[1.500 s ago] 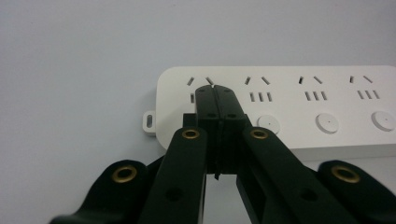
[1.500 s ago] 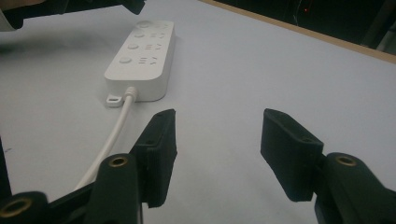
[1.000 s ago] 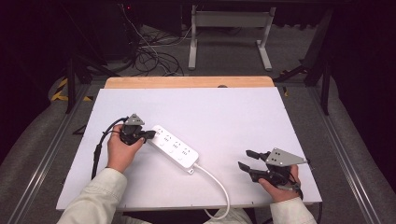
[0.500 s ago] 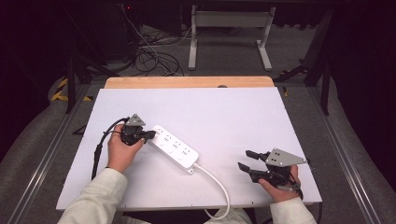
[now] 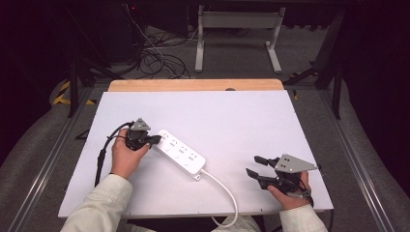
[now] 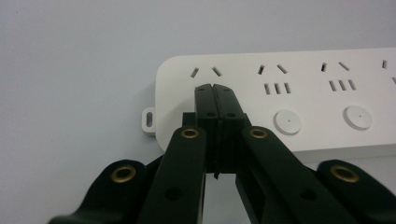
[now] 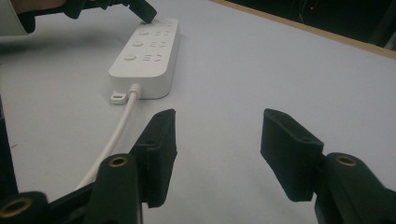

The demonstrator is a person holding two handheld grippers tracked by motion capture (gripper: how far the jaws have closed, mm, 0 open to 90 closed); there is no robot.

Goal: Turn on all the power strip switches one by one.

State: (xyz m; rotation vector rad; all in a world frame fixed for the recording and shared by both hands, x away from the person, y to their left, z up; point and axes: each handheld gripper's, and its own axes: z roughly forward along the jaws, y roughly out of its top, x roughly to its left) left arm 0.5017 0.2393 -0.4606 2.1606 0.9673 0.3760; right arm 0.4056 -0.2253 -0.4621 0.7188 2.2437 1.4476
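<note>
Left gripper closed on the end button of the power strip; right gripper idle.

The white rectangular table top (image 5: 241, 116) fills the centre of the high view. The white plastic multi-socket power strip (image 5: 180, 154) lies diagonally at centre left, its white cable (image 5: 225, 186) trailing to the bottom edge. The left gripper (image 6: 215, 88), jaws pressed together on nothing, rests tip-down where the end switch button should sit. The right gripper (image 5: 255, 165), lower right, stands with jaws apart and empty. Judged progress: one button is being pressed; the remaining round buttons (image 6: 287, 121) appear untouched. No brand, label or writing is legible.
</note>
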